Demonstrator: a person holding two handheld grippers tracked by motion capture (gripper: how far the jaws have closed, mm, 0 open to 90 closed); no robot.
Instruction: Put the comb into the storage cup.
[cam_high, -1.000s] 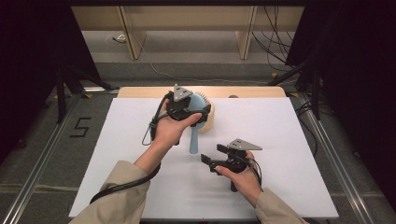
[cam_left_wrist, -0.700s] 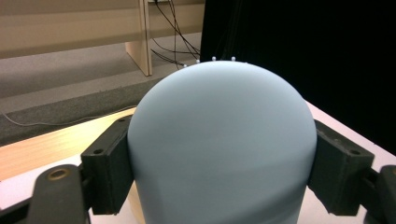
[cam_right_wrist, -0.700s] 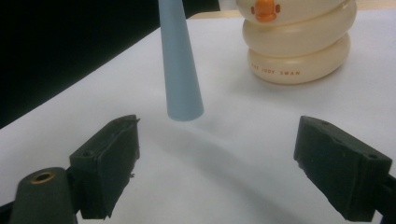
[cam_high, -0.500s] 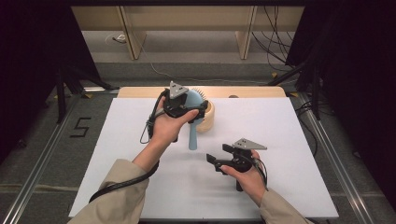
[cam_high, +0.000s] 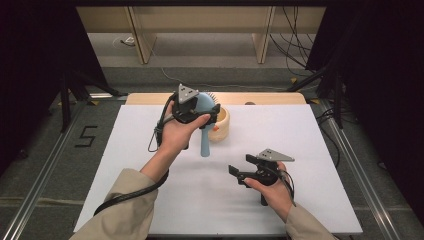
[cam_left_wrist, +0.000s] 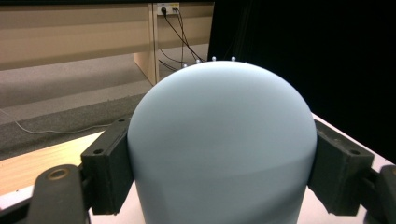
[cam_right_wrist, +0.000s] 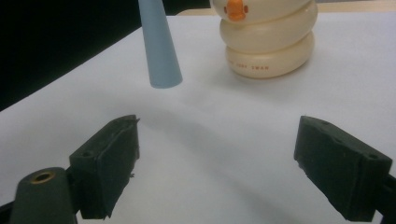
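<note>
The hairbrush (cam_left_wrist: 219, 144) runs off the bottom of the left gripper view, its bristles all but hidden behind its back. The top of the cream duck-faced container (cam_right_wrist: 266, 37) is cut off; its small lettering is unreadable.

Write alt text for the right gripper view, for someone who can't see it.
Two open black jaws of the right hand-held gripper rise from the bottom edge above a white table, nothing between them. Beyond them hangs the tapered end of a pale blue brush handle, beside a cream duck-shaped toy with an orange beak.
</note>
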